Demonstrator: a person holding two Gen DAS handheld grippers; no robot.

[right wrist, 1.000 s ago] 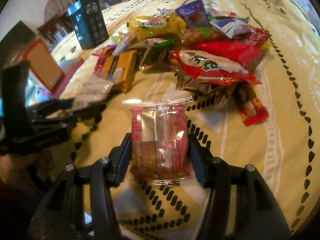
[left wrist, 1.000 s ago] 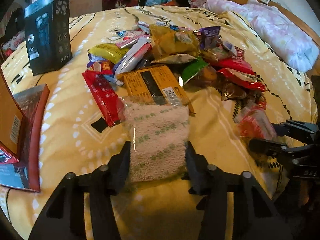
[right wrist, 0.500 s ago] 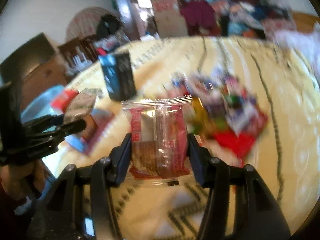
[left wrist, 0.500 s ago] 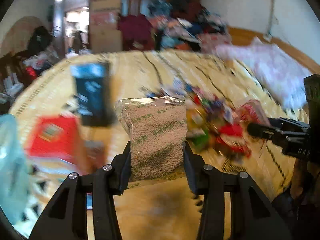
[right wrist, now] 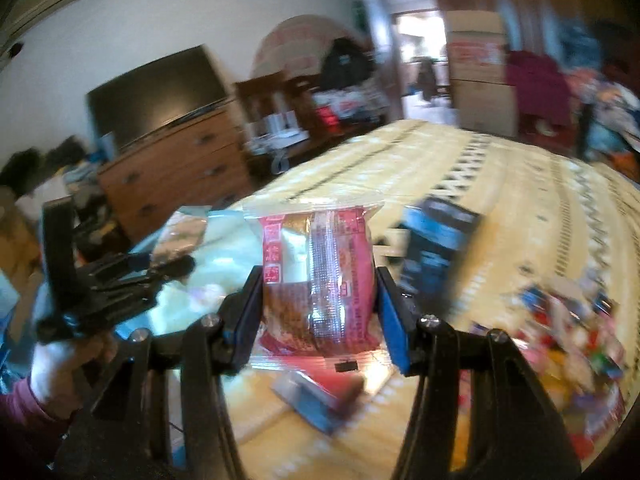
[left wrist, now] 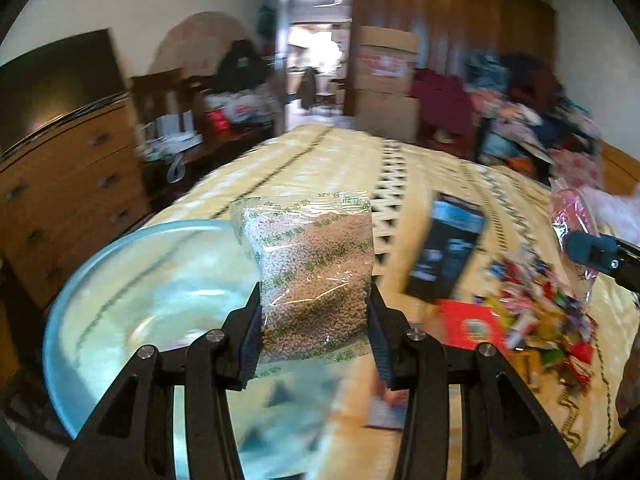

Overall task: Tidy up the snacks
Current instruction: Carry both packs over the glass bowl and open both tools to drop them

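Between left hand-held gripper (left wrist: 314, 330) pads: clear bag of pale grains (left wrist: 310, 276), clamped, upright, above blue basin (left wrist: 120, 280) at bed (left wrist: 360, 168) edge. Snack pile (left wrist: 544, 328) to right.

From right wrist: right hand-held gripper (right wrist: 318, 310) clamped on red pastry packet (right wrist: 316, 280); dark box (right wrist: 436, 248) just behind.

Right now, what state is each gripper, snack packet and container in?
left gripper: shut on the grain packet
grain packet: upright, clamped, sealed
right gripper: shut on the red pastry packet
red pastry packet: upright, clamped, sealed
blue basin: on the bed edge; contents unclear
snack pile: loose on the bedspread
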